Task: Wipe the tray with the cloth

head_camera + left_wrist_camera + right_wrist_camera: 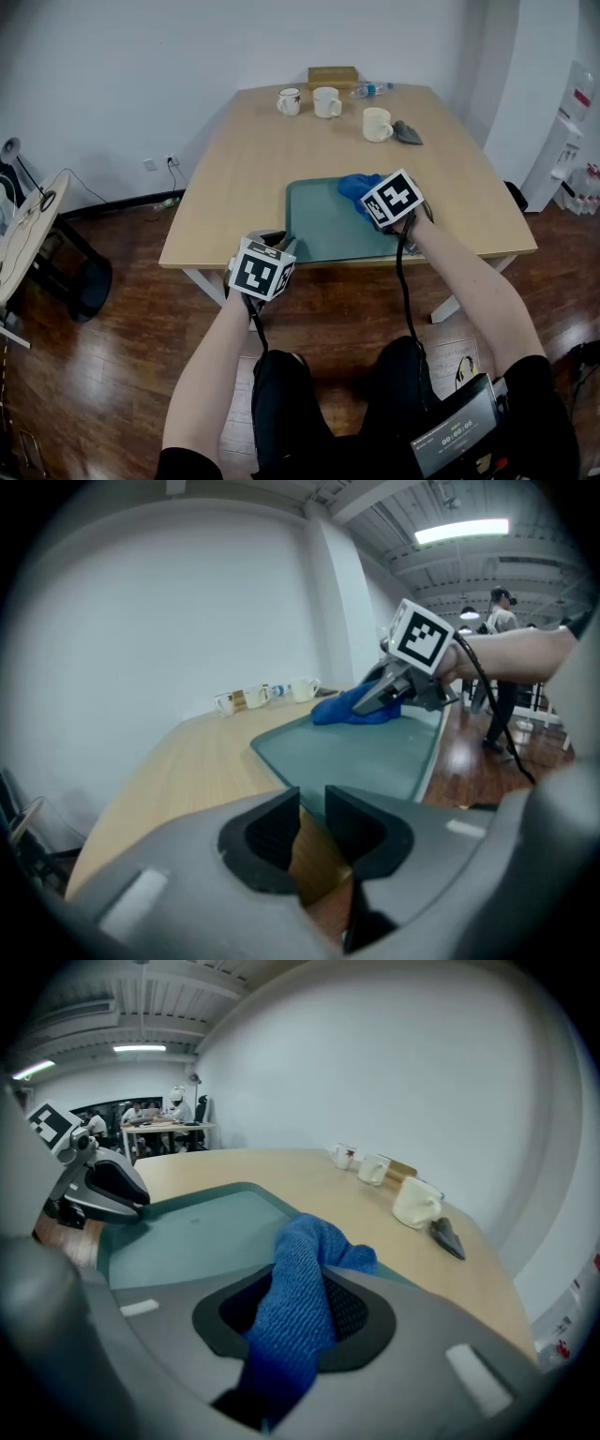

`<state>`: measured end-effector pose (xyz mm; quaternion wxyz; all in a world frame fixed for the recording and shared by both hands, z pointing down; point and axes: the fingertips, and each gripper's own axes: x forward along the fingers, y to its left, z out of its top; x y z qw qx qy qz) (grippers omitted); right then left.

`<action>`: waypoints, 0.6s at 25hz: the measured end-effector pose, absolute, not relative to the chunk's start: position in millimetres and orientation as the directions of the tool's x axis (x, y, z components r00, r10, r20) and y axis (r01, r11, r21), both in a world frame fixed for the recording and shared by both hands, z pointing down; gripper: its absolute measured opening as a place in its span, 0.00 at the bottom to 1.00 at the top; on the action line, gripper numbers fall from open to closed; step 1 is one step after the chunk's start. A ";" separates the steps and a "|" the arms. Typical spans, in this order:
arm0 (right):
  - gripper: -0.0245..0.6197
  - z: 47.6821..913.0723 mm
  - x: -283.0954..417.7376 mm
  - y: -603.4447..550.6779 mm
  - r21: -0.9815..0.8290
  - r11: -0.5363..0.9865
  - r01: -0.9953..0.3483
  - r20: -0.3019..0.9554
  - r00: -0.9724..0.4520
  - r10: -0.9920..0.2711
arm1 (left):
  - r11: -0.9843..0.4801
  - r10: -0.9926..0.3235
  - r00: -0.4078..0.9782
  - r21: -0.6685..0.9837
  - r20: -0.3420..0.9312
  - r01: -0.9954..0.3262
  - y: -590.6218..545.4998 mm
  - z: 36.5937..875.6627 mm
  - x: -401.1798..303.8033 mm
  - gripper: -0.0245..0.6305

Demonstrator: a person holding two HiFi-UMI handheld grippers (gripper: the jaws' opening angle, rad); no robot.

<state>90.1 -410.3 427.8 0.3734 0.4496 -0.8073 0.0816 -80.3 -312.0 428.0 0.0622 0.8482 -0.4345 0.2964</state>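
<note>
Snugly, blue cloth (302, 1279) pinched between right gripper (298, 1309) fingers (352, 1309) (bunched up), touching tray (178, 1232).

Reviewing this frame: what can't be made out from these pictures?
- left gripper: the jaws stand slightly apart at the near corner of the tray. The left gripper view does not show whether the pads press the rim.
- cloth: in the head view, the right gripper hides where it meets the tray.
- dark object beside the mug: too small to identify in either the head view or the right gripper view.
- box: its print is too small in the head view.
</note>
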 end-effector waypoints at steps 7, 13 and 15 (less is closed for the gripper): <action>0.22 421.9 -31.7 -393.7 0.139 0.704 -0.697 0.652 -0.470 -0.594 | -0.615 -0.700 0.446 -0.155 0.557 -0.773 -311.4 429.6 -79.2 0.17; 0.22 428.0 -74.8 -384.6 0.207 0.748 -0.631 0.689 -0.448 -0.569 | -0.613 -0.703 0.444 -0.157 0.556 -0.774 -313.8 428.3 -77.2 0.17; 0.22 426.1 -69.9 -386.3 0.210 0.743 -0.635 0.689 -0.443 -0.574 | -0.613 -0.703 0.444 -0.157 0.556 -0.774 -314.7 428.3 -78.2 0.17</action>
